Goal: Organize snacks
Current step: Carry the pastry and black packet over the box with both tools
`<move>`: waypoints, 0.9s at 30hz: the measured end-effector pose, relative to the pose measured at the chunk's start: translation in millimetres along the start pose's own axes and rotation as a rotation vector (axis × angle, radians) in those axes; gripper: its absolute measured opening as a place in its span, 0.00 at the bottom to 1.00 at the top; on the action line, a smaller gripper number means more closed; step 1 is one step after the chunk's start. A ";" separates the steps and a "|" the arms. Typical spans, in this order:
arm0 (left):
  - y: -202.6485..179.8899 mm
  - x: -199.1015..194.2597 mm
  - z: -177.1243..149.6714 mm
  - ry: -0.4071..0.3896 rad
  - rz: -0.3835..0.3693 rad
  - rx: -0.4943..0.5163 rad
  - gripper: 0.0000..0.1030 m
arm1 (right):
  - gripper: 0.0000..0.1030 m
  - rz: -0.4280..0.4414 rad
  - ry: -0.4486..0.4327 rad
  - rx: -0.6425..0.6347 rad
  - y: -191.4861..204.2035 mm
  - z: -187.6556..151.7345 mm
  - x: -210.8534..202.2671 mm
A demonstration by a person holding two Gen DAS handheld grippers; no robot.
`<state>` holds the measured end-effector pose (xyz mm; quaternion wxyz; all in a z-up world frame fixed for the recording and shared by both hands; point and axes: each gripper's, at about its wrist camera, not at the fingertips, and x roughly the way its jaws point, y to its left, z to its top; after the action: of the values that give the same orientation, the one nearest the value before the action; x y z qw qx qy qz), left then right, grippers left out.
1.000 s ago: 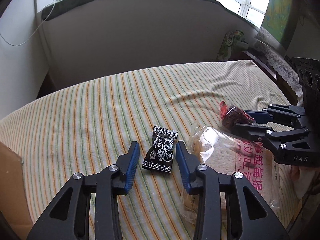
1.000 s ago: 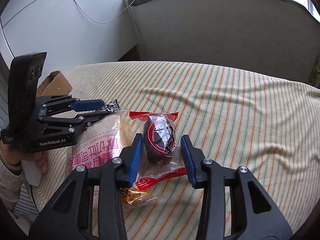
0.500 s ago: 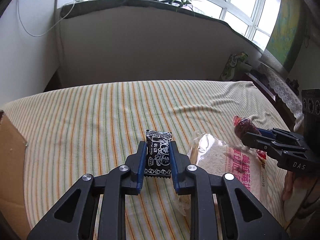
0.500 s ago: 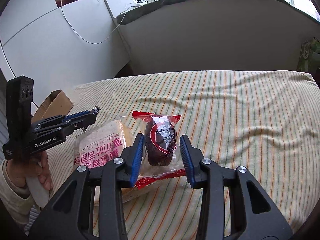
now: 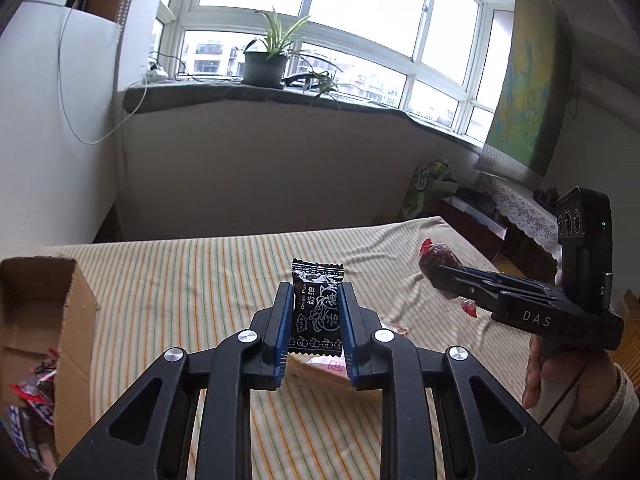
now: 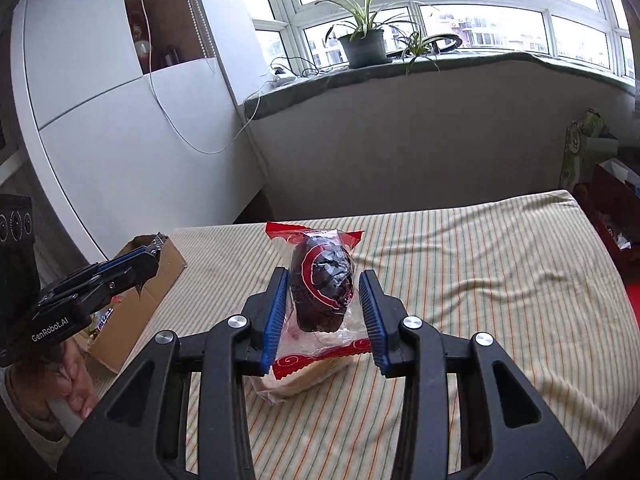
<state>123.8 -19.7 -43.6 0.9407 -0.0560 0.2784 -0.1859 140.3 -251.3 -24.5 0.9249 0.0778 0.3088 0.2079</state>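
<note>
Now, left gripper (image 5: 314,316): its jaws have just been closing and are clamped on the black candy packet (image 5: 317,312), which stands upright between the blue pads, its top edge poking past the tips.
Right gripper (image 6: 324,310): jaws pressed on either side of the red-trimmed clear wrapper (image 6: 320,288) with a dark plum-like sweet inside; the pack is clear of the cloth, its crimped red end hanging below the pads.
Bread pack (image 6: 304,378): lies on the striped tabletop (image 6: 480,280) under and just behind the right jaws; in the left wrist view only a corner with pink print shows beneath the left jaws.
Cardboard box (image 5: 44,320): open, to the left of the left jaws, at the edge of the striped cloth; wrapped snacks (image 5: 32,404) lie inside, though which kinds is hard to tell at the blurred rim.
Hands: a hand (image 5: 560,380) in a pale sleeve grips the right gripper's handle, off to the right of the left jaws.
Background: a potted plant (image 5: 268,64) on the windowsill, well beyond both sets of jaws.
</note>
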 end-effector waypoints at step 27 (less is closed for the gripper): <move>58.2 -122.4 -17.7 -0.187 0.072 -0.077 0.20 | 0.37 0.154 0.062 -0.171 151.5 -5.3 9.5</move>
<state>37.8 80.7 -9.1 0.9658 -0.0994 0.1980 -0.1351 93.1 -110.6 7.4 0.8994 0.0158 0.3115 0.3062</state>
